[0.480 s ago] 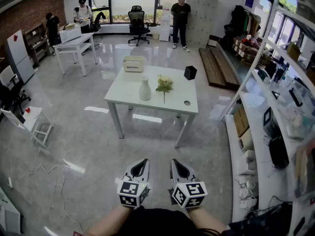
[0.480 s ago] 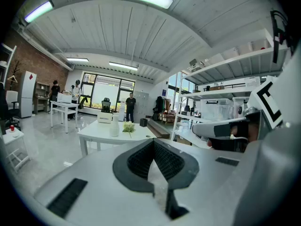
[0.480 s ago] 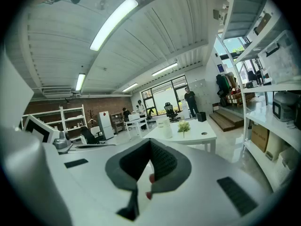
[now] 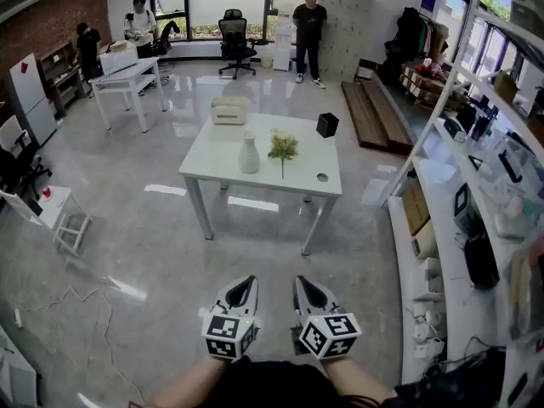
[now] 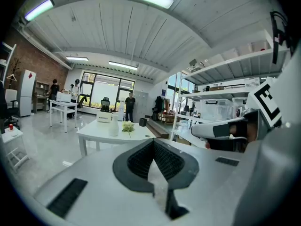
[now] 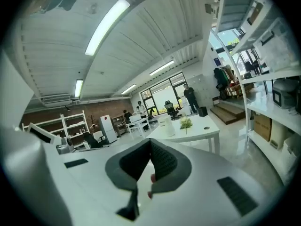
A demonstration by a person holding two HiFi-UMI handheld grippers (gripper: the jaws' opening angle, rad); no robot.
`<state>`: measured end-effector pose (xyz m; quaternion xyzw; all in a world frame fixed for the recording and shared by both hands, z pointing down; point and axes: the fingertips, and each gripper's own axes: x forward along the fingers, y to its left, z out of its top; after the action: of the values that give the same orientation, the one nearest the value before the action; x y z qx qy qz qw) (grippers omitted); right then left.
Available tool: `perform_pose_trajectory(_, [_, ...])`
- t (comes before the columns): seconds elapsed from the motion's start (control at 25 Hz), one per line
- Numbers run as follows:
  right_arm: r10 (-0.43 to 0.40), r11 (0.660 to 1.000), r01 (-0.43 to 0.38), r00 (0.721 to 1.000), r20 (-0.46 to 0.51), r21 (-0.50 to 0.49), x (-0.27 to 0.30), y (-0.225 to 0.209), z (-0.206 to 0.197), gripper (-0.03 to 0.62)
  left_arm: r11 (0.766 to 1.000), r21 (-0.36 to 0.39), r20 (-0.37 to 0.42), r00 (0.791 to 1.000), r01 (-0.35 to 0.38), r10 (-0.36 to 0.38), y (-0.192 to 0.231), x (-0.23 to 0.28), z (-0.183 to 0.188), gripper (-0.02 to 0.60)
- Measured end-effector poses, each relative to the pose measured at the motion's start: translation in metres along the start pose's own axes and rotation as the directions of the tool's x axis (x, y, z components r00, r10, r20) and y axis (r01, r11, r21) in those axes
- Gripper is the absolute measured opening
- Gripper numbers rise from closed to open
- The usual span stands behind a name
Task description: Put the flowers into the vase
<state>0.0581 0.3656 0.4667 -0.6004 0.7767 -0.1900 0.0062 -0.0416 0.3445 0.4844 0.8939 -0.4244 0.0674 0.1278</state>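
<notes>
Risk: left gripper (image 4: pixel 240 286) and right gripper (image 4: pixel 308 283) both closed, empty, bottom of frame; reaching flowers (image 4: pixel 283 147) unopened could shove them into nearby vase (image 4: pixel 248 153), toppling it.

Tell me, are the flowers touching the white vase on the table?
Apart. The head view shows the flowers beside the vase, with a strip of bare table between them.

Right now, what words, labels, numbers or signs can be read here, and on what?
Nothing is readable.
Blue sign, far right: too small.
Red sticker on the white cabinet: too small.
Cubes on left gripper and right gripper: square patterns, no words.
</notes>
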Motion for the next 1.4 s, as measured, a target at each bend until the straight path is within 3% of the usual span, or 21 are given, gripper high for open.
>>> perform_pose_trajectory(0.92, [-0.088,0.996,0.087,0.996,-0.035,-0.002,0.039,0.019,-0.025,0.003,0.998,-0.038,-0.033,0.998,0.05,-0.051,0.059,-0.004,-0.015,0.005])
perform_pose_trajectory(1.4, [-0.049,0.999,0.049,0.997,-0.057,0.007,0.113,-0.021,-0.008,0.003,0.999,-0.05,-0.048,0.999,0.015,-0.018,0.09,0.069,-0.006,0.005])
